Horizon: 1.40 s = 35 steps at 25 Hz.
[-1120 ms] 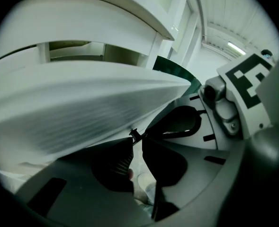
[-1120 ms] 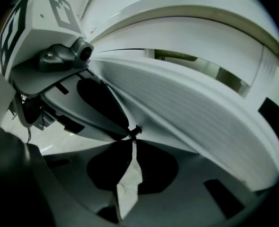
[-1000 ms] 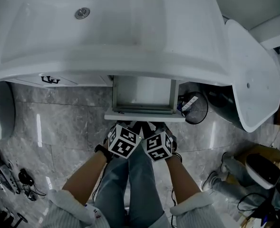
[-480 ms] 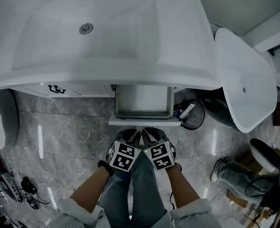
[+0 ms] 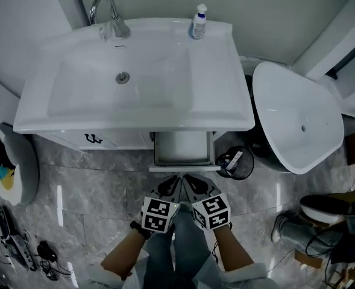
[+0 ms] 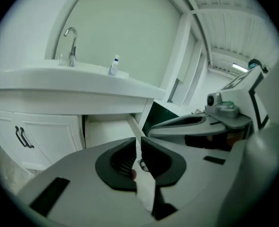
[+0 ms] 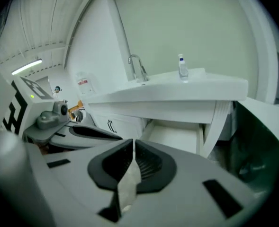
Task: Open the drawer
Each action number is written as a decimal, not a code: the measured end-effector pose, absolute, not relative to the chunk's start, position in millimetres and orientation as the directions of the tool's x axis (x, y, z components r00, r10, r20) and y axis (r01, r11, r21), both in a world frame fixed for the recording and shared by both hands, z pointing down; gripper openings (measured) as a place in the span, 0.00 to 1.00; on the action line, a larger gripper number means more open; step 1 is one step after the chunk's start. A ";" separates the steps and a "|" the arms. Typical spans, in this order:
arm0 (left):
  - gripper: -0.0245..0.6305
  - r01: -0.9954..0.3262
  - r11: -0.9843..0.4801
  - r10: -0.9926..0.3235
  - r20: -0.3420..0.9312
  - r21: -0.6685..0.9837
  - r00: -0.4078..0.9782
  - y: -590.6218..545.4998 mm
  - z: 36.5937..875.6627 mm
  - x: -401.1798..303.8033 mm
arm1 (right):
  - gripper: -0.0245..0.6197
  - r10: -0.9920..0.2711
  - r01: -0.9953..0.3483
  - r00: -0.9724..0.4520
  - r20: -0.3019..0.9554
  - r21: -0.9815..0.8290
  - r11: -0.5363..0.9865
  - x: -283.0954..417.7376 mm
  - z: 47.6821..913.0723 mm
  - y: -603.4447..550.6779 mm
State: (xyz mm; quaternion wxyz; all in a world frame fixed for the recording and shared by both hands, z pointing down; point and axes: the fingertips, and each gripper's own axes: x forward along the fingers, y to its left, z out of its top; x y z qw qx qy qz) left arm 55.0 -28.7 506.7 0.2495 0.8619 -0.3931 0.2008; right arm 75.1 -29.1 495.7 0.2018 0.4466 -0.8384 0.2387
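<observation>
Just below centre of head view, drawer (image 5: 183, 148) already standing out from under washbasin (image 5: 135, 95), front edge running left-right, directly above left gripper (image 5: 167, 187) and right gripper (image 5: 194, 183), equally near, not touching, jaws of both nearly together, empty, opening judged about done.

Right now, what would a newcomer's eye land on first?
The big white sink fills the upper middle, with the drawer standing open beneath its front edge. Just below the drawer, the left claw and right claw sit side by side, both shut and empty, clear of it.
</observation>
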 end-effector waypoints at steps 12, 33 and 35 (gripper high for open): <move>0.07 -0.794 -0.562 -0.741 0.285 0.232 0.608 -39.3 308.2 65.1 | 0.06 -0.732 -0.788 -0.615 0.293 -0.214 0.577 88.4 297.6 -32.8; 0.06 -0.738 -0.661 -0.729 0.117 0.138 0.675 4.5 154.2 100.1 | 0.05 -0.742 -0.753 -0.658 0.128 -0.161 0.639 123.4 152.2 6.8; 0.06 -0.730 -0.669 -0.720 0.121 0.142 0.683 3.1 155.5 100.2 | 0.05 -0.748 -0.760 -0.649 0.139 -0.159 0.630 123.4 155.5 7.6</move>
